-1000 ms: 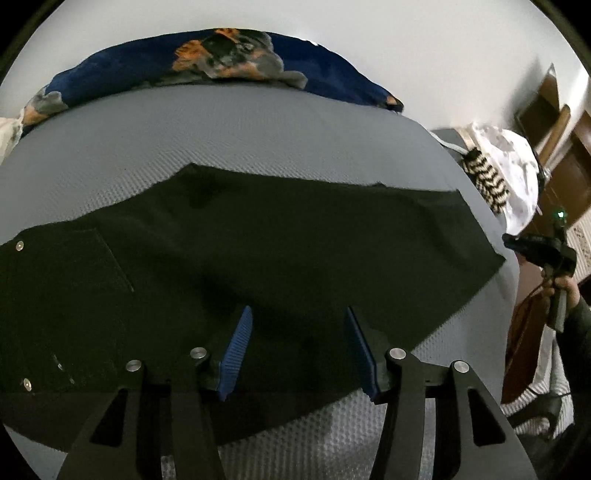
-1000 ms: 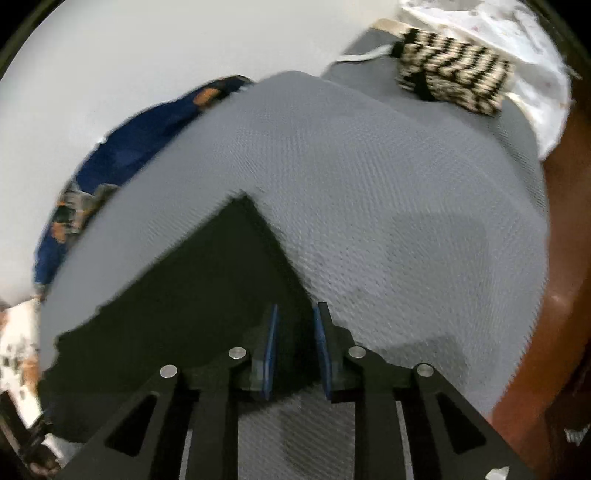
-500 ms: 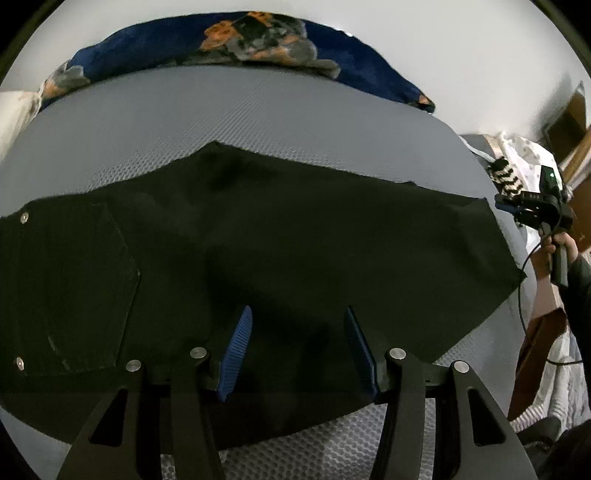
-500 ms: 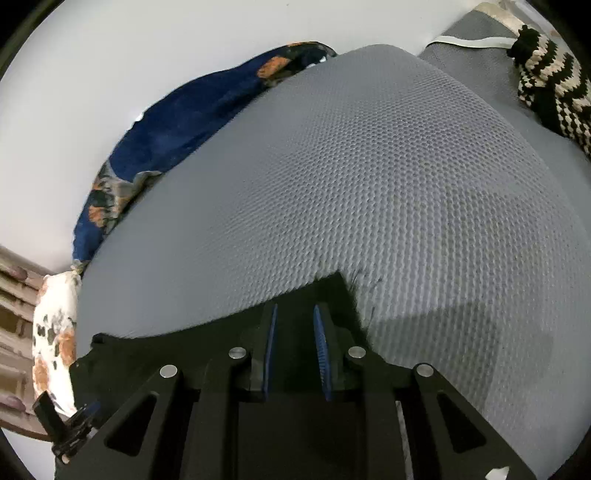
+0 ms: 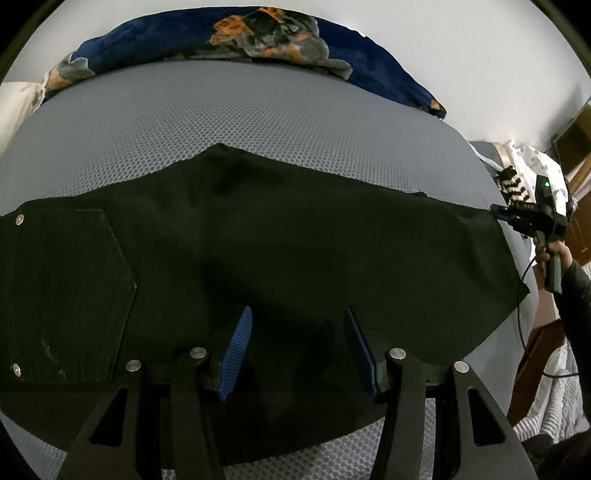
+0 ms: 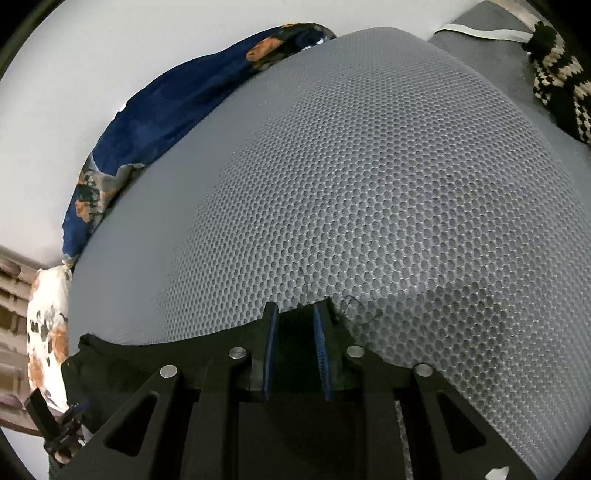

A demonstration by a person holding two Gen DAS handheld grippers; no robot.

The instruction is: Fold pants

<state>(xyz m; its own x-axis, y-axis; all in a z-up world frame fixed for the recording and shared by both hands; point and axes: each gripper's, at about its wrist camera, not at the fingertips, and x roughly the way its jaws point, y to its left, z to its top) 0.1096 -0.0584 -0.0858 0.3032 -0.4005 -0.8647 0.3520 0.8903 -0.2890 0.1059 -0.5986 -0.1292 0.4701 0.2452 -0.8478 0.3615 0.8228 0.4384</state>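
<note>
The black pants [image 5: 280,254] lie spread across a grey mesh bed [image 5: 258,118], back pocket and waist at the left, leg hem at the right. My left gripper [image 5: 298,314] is open just above the near edge of the pants, holding nothing. My right gripper [image 6: 294,308] is shut on the far corner of the leg hem [image 6: 295,321]; it also shows in the left wrist view [image 5: 498,213] at the hem's upper right corner, which is lifted slightly. The left gripper [image 6: 75,408] shows small at the lower left of the right wrist view.
A dark blue floral blanket [image 5: 229,33] lies along the far bed edge by the white wall. A black-and-white knit item [image 6: 557,77] and white cloth [image 5: 532,162] sit beyond the right end. A floral pillow [image 6: 46,328] is at the left. Brown furniture [image 5: 543,350] stands right of the bed.
My right gripper has risen and swung toward the hem's far corner, gripping it. My left gripper has drawn back slightly, so the pants look larger and more centred.
</note>
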